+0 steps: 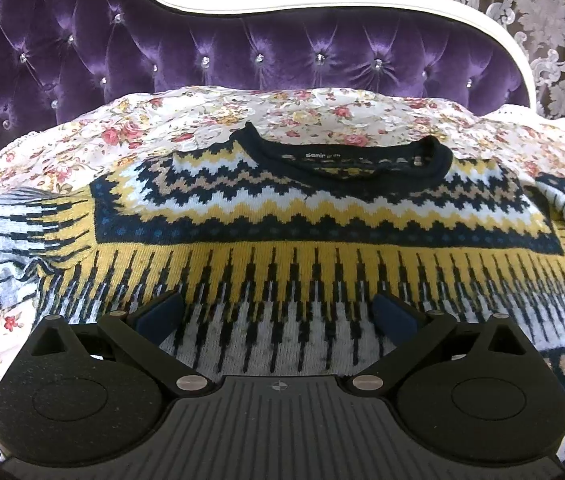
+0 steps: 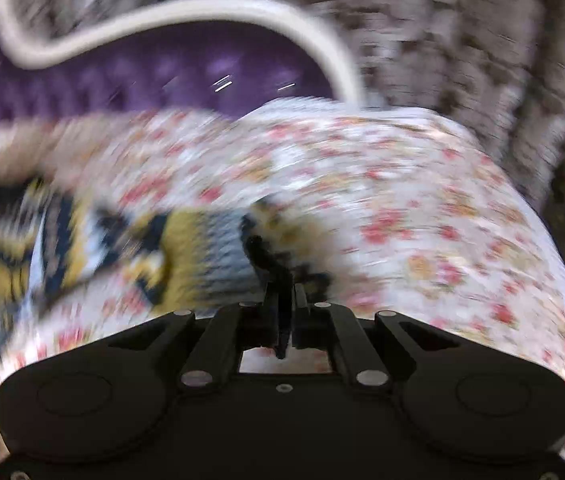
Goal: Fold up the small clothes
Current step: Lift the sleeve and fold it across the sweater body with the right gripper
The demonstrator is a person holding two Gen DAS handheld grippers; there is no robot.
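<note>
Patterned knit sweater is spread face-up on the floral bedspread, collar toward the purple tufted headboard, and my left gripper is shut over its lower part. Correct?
Not quite. The left gripper is open: the left wrist view shows its blue-padded fingers standing wide apart over the navy, yellow and white patterned knit sweater. The rest holds: the sweater lies on the floral bedspread, collar toward the purple tufted headboard.

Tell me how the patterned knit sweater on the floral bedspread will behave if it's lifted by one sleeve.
The sweater will probably hang limp: its left sleeve already lies bunched and creased. The thick-looking knit suggests some weight, so the body would likely drag and stretch behind a lifted sleeve. It probably won't slide easily, since fuzzy knit on the soft bedspread tends to cling.
</note>
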